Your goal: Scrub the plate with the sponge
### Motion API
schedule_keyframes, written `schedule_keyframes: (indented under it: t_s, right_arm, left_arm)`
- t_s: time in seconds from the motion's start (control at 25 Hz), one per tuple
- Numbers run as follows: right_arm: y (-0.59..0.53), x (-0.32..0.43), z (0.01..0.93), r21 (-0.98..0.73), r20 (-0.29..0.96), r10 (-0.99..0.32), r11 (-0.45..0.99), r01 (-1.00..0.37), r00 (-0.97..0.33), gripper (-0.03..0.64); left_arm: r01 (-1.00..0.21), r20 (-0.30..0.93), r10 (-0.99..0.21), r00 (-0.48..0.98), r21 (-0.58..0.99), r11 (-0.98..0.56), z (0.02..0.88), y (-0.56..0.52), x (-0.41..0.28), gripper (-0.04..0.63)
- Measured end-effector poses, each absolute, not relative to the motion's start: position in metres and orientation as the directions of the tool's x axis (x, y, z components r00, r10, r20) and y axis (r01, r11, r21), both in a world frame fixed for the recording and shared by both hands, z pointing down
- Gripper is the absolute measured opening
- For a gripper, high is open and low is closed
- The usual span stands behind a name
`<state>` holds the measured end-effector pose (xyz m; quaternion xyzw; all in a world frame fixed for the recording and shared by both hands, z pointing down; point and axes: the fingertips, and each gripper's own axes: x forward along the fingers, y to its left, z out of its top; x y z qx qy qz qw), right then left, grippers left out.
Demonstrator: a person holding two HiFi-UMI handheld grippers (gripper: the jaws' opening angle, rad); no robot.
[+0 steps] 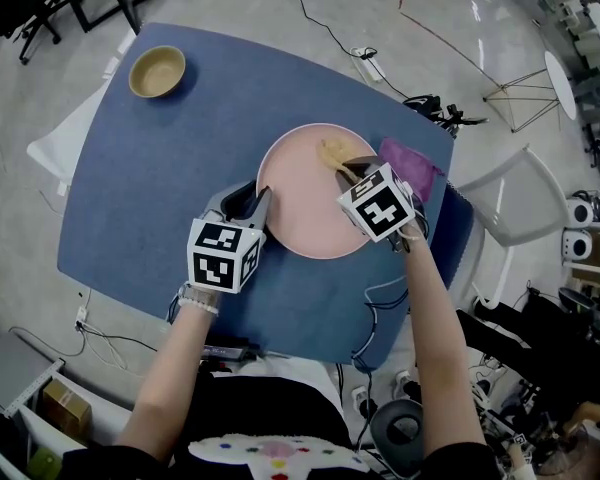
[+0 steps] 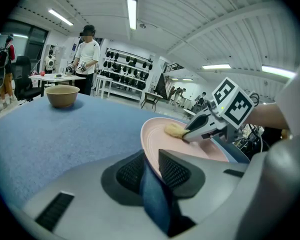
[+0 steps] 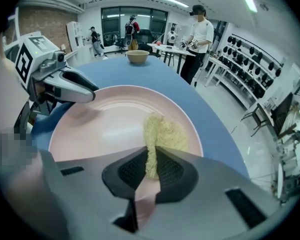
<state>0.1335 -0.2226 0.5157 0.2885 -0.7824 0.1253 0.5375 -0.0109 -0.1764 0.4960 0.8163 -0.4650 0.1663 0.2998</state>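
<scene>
The right tool [image 1: 350, 172], closed tight on the yellow sponge [image 1: 332, 154], presses it onto the far right of the pink plate [image 1: 300, 213], whose bare face stretches from there toward the left tool [image 1: 261, 201] gripping its near-left rim

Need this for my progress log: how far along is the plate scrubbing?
Done: the right gripper is shut on the sponge, and the left gripper clamps the plate at its near rim to steady it. In hand: the sponge rests on the plate near its far right rim. Left: the rest of the pink surface. No suds or dirt show, so how much is scrubbed cannot be told.
</scene>
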Motion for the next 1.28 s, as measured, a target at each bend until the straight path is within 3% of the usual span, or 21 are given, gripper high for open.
schedule_keyframes:
  t_s: [0.44,1.28]
  right_arm:
    - [-0.177,0.155,0.518,0.087,0.945,-0.247,0.820,-0.565,-0.214,0.038]
    - [-0.101,0.073,0.521,-0.078,0.929,-0.067,0.926,-0.368,-0.364,0.040]
  left_arm:
    - [-0.857,0.550,-0.657,0.515,0.338,-0.389,0.496,-0.176,-0.010,0.097]
    - [-0.858,0.550,-0.659,0.513,0.334,-0.390,0.497,-0.175,-0.011,0.097]
